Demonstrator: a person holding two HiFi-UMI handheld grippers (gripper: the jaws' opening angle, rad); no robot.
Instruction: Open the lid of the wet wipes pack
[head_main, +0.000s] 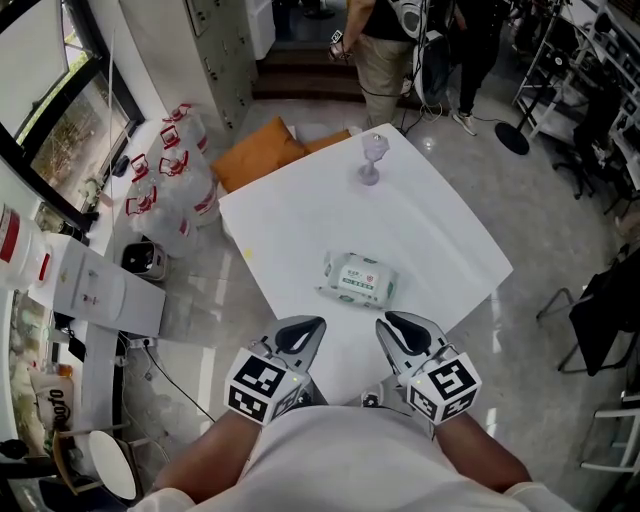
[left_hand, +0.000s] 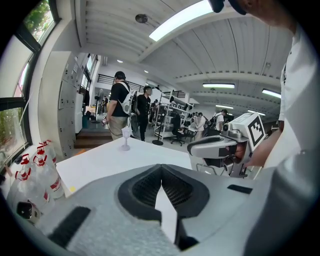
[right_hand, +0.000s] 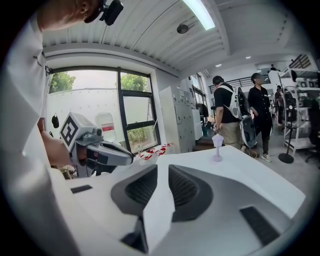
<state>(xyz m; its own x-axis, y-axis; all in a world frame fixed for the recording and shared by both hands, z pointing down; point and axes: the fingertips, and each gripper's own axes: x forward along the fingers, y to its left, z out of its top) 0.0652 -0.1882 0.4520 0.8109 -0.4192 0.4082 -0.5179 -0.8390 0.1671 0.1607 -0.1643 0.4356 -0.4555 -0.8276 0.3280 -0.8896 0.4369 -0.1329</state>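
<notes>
The white-and-green soft wet wipes pack (head_main: 360, 279) lies flat near the middle of the white square table (head_main: 300, 215), just ahead of both grippers. The left gripper (head_main: 318, 323) holds its jaws pressed together, empty — the right gripper (head_main: 384, 321) has its jaws slightly spread, pinching nothing.

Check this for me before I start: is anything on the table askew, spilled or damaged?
Nothing stands out. The wet wipes pack lies flat on the white table, the goblet stands upright near its far corner, and no spill shows.
</notes>
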